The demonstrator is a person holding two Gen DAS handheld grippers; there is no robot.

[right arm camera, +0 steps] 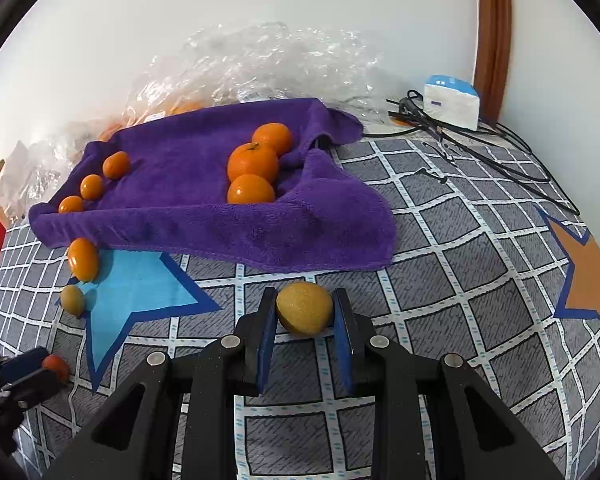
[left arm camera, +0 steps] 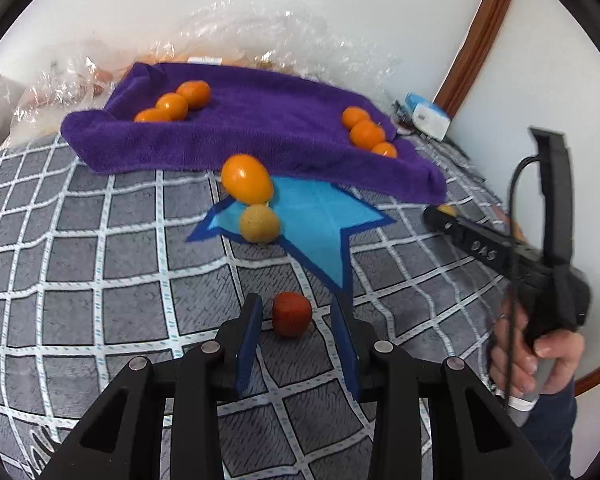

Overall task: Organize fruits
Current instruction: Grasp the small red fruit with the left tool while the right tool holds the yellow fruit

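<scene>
On the purple towel [right arm camera: 204, 216] two rows already sit sorted — three small kumquats [right arm camera: 92, 187] at one edge, three mandarins [right arm camera: 253, 164] at the other. Four fruits remain on the bed's checked cover. The right tool [right arm camera: 305, 312] grips a yellow fruit [right arm camera: 304, 308]; the left tool [left arm camera: 296, 314] stands open around a red fruit [left arm camera: 291, 314] — not yet closed.

Each hand-held gripper [left arm camera: 296, 320] is matte black plastic with blue-padded fingers [left arm camera: 249, 344] and silver round screws. The right one [right arm camera: 304, 316] carries pale lettering and a black cable; bare skin shows on the right hand [left arm camera: 532, 356].
</scene>
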